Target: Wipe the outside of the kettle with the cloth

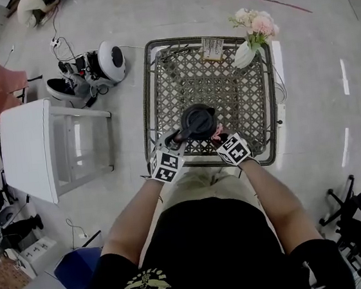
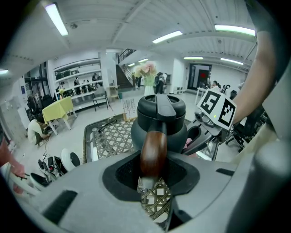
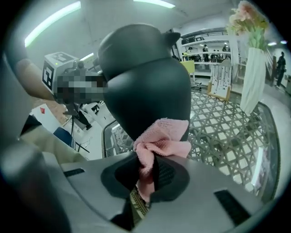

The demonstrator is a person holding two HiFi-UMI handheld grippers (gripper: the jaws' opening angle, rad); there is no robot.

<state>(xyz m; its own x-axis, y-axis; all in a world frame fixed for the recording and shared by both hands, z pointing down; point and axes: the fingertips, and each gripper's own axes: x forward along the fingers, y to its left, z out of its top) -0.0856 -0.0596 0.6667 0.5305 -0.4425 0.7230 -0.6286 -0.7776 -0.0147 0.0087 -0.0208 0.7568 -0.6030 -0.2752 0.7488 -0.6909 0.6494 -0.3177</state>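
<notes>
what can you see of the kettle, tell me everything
The kettle is dark grey and matte, with a rounded body, a lid on top and a brown, wood-looking handle. It stands upright on the lattice table, near the person's edge. The left gripper is shut on the handle. The right gripper holds a pink cloth against the lower body on the opposite side.

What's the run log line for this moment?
left claw: shut on kettle handle | right claw: shut on pink cloth, against kettle side | kettle upright on lattice table
</notes>
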